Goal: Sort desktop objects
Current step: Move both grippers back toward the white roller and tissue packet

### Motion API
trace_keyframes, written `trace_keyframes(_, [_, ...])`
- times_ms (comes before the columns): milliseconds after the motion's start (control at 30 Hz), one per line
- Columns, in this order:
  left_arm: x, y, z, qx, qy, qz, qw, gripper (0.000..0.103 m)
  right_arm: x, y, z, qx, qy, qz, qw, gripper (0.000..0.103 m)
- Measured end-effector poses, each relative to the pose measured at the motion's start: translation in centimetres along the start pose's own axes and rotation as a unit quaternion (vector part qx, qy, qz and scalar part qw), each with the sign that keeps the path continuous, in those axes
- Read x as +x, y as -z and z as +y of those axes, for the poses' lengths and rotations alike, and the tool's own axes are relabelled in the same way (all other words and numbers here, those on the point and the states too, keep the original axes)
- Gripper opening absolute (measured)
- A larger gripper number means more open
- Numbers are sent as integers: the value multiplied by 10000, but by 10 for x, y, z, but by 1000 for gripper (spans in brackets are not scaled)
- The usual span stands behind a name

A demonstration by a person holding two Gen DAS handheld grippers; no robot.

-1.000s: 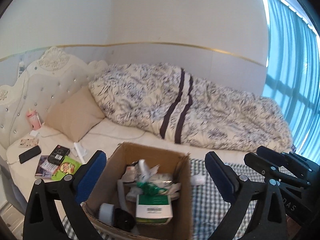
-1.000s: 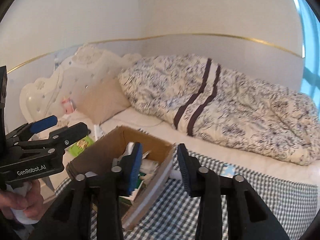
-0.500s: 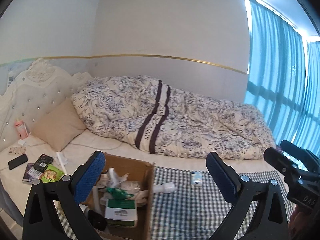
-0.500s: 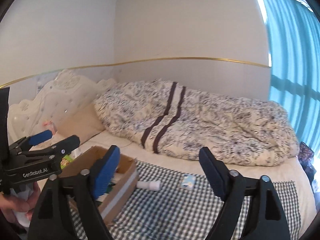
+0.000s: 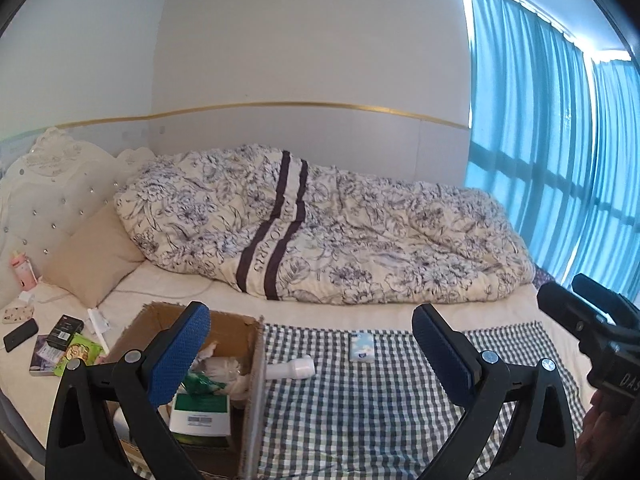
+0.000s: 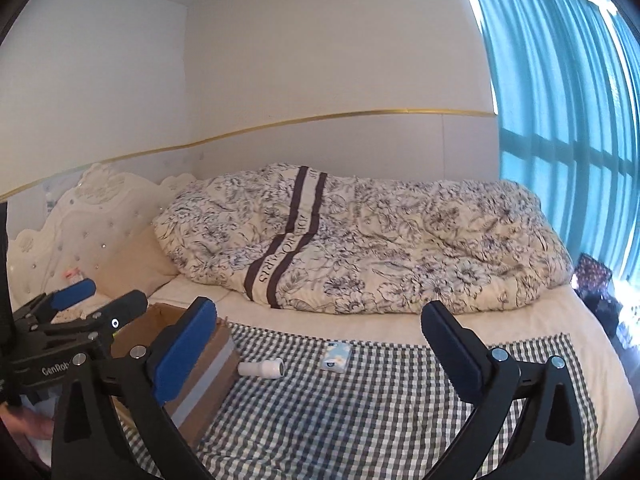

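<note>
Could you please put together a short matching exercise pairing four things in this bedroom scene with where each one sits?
Things:
1. white cylindrical bottle
2. pale blue tissue packet
3. green and white carton
4. black phone

Places:
A. inside the brown cardboard box
B. on the white sheet near the headboard
C. lying on the checked cloth, right beside the box
D. on the checked cloth, farther from the box

Pairs: 1-C, 2-D, 3-A, 4-B
</note>
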State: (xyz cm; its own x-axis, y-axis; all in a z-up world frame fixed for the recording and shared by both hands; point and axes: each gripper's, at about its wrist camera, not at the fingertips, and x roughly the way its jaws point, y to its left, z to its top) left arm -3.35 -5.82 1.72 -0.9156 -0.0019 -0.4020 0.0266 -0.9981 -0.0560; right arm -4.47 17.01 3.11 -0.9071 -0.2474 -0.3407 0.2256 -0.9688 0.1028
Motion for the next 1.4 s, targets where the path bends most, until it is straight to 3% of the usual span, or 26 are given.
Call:
trace_keyframes(367, [48,24,-10,-56,123,476,9988,103,42,28,-27,183,51,555,9983,103])
trace_keyframes(767, [149,69,-24,5,170,1212,9925,103,129,69,-57,346,173,1257,9913,103])
trace_keyframes(1167, [259,119,-33,71,-47,1939,9810,103,219,110,-97,642,224,1849,9804,103])
trace_keyframes(1400, [301,135,-18,-125,-341,2058,9779,103,273,121,-103,540,41,2268,9724,103])
